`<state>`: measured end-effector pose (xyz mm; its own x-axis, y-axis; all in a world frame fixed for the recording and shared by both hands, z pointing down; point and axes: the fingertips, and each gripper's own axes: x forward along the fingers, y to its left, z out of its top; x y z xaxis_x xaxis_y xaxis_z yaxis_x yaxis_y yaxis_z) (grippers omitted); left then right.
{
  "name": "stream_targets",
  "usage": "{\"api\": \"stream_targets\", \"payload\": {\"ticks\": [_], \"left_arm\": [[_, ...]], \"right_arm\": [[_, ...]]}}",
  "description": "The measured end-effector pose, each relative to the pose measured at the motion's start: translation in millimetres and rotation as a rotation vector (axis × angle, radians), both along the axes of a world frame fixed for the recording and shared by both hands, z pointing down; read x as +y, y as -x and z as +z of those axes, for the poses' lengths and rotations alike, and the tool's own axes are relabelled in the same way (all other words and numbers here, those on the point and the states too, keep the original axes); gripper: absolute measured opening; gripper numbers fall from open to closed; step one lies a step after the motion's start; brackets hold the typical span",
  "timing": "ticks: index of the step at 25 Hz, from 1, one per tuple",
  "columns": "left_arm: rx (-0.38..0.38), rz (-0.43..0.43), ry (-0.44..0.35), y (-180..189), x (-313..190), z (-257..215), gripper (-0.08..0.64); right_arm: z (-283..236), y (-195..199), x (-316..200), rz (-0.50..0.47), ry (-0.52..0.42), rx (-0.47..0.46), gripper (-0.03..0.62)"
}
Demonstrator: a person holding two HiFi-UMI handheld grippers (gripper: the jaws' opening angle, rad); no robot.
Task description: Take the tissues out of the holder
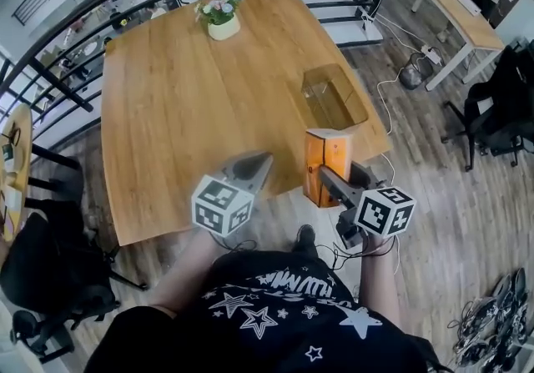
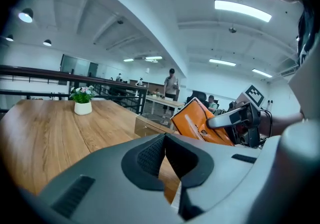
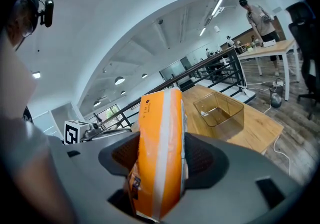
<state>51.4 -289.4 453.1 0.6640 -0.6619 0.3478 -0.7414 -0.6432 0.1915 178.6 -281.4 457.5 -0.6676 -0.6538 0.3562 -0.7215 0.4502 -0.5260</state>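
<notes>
My right gripper (image 3: 161, 160) is shut on an orange pack of tissues (image 3: 159, 148) with a pale stripe down its middle. In the head view the tissue pack (image 1: 324, 164) stands upright over the table's near right edge, held by the right gripper (image 1: 334, 183). The clear amber holder (image 1: 334, 96) sits on the table just beyond it, with nothing showing inside; it also appears as the holder (image 3: 219, 109) in the right gripper view. My left gripper (image 1: 249, 168) hovers over the near table edge, left of the pack, its jaws closed together with nothing between them. The left gripper view shows the pack (image 2: 200, 124).
A wooden table (image 1: 192, 104) carries a white pot of flowers (image 1: 221, 17) at its far edge. A black railing (image 1: 75, 37) runs behind it. A second table (image 1: 450, 12), chairs, cables and a person stand at the right. Floor lies below the near edge.
</notes>
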Motion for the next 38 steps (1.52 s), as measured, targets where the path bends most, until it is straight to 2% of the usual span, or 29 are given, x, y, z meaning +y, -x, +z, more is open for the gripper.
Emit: {"api": "stream_targets", "payload": {"ticks": [5,12,15,17,23,28,34,38], "left_arm": [[0.009,0.044,-0.019,12,10,-5,0.014],[0.009,0.087,-0.024,32,24,-3,0.014],[0.011,0.098,-0.024,53,37,1,0.014],[0.012,0.105,-0.025,67,45,1,0.014],[0.016,0.134,-0.021,126,69,-5,0.014],[0.017,0.174,-0.019,162,98,-6,0.014],[0.03,0.201,0.0,188,118,-1,0.014],[0.049,0.221,0.005,193,134,-6,0.014]], "right_arm": [[-4,3,12,0.098,-0.015,-0.003,0.272],[-6,2,24,0.233,-0.021,-0.056,0.272],[-3,19,36,0.244,-0.026,-0.028,0.272],[-4,35,43,0.243,-0.033,-0.045,0.272],[-10,102,67,0.245,-0.038,-0.036,0.27],[-14,141,98,0.262,-0.044,-0.031,0.268],[-12,166,130,0.296,-0.011,-0.002,0.268],[-22,170,147,0.32,-0.014,0.018,0.268]]}}
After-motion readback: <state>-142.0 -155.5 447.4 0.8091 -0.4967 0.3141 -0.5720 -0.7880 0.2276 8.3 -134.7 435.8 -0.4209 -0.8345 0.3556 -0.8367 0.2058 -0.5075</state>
